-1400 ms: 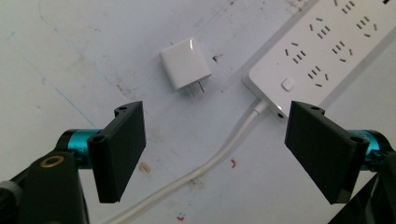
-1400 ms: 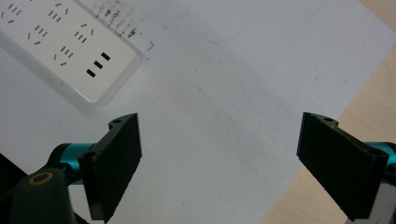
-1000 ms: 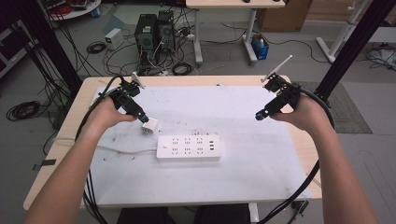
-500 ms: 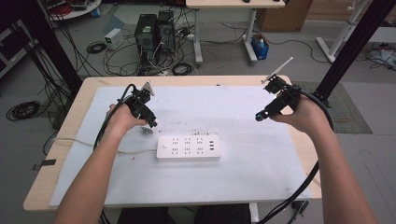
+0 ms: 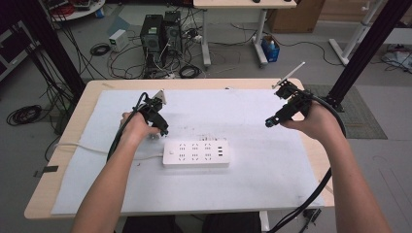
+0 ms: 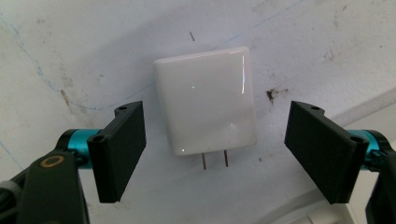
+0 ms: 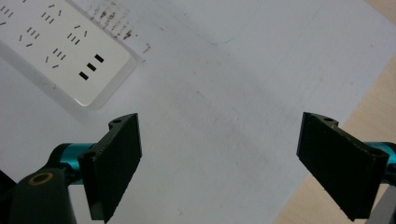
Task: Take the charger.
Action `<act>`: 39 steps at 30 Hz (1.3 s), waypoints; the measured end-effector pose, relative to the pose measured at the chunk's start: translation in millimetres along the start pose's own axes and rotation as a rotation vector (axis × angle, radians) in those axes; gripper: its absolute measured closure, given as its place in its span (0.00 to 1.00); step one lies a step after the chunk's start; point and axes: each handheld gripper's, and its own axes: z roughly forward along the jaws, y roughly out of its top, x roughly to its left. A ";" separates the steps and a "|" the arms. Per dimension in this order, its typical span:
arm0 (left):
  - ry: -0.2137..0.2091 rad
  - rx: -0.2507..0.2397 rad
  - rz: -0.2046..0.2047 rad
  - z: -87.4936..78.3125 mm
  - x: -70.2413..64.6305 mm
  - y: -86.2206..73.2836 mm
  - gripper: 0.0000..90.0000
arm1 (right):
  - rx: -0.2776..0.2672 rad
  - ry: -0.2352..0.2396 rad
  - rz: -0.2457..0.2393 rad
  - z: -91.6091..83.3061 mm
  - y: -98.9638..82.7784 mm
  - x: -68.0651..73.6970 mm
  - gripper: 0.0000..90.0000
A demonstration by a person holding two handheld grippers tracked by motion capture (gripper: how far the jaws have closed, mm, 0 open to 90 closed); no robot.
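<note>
Charger (image 6: 204, 100) lies flat btwn our left gripper (image 6: 224, 156) fingers, spread wide, prongs toward us; right gripper (image 7: 233, 163) also spread, well apart.

White plug adapter and power strip on the table mat

The glossy square white adapter (image 6: 204, 99) lies flat, two metal prongs sticking out one edge. The white power strip (image 5: 196, 153) lies flat near it, rows of sockets and USB ports facing up.
</note>
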 end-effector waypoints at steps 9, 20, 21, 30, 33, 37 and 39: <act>0.024 0.025 -0.028 10.4 0.0 2.2 0.27 | -0.005 0.009 -0.003 3.5 -2.4 -2.2 0.15; 0.025 0.038 -0.050 16.7 -0.1 4.2 0.31 | -0.004 0.011 0.007 7.3 -3.9 -3.3 0.15; 0.026 0.042 -0.050 16.4 0.0 4.4 0.33 | -0.006 0.012 0.010 7.4 -3.9 -3.2 0.15; 0.035 0.047 -0.055 17.9 1.0 4.4 0.38 | -0.003 0.008 -0.001 9.4 -2.7 -2.8 0.15; 0.036 0.044 -0.054 18.0 0.4 4.7 0.40 | 0.003 0.010 -0.003 10.7 -2.5 -3.1 0.15; 0.034 0.042 -0.054 17.9 -1.1 5.2 0.43 | 0.003 0.010 -0.003 10.5 -2.4 -3.1 0.15; 0.034 0.047 -0.049 17.4 -1.4 5.4 0.45 | 0.001 0.010 0.001 10.5 -2.7 -3.4 0.15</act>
